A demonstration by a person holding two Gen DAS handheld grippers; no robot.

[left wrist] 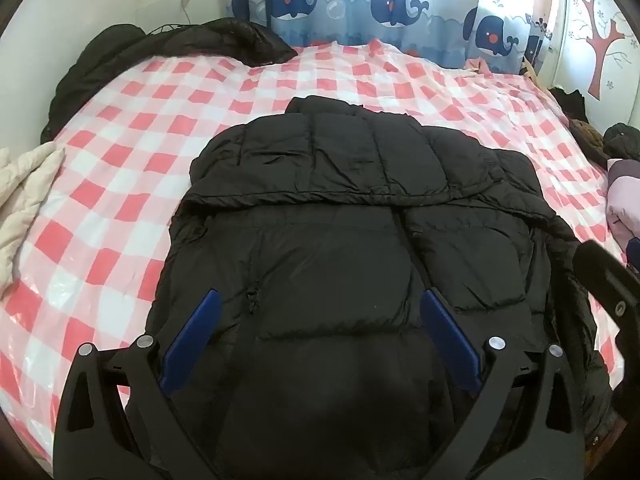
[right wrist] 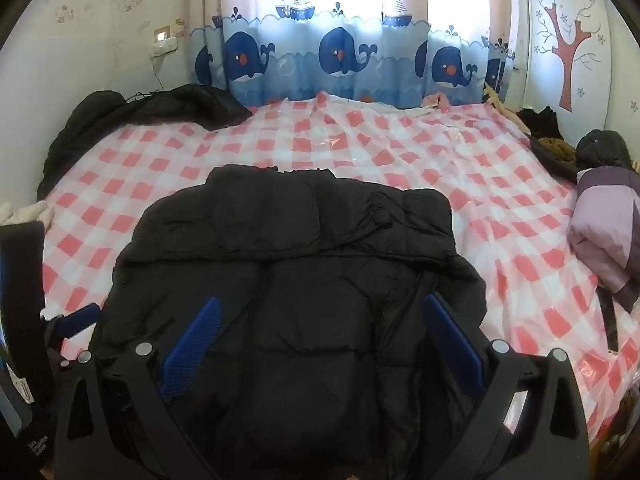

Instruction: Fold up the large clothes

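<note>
- While no writing is legible, a black jacket [left wrist: 360, 248] lies folded on the checked bed [left wrist: 120, 168].
- Left gripper [left wrist: 320, 344] spread wide above the jacket, holding nothing.
- Right gripper [right wrist: 320, 348] likewise spread, empty.

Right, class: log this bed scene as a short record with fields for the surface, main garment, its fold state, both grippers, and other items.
surface: bed cover, pink and white check
main garment: black puffer jacket, near edge of the bed
fold state: partly folded, an upper section laid over the body
left gripper: open, above the jacket, holding nothing
right gripper: open, above the jacket, holding nothing
other items: dark coat at far left; lilac garment at right
backdrop: whale curtain
</note>
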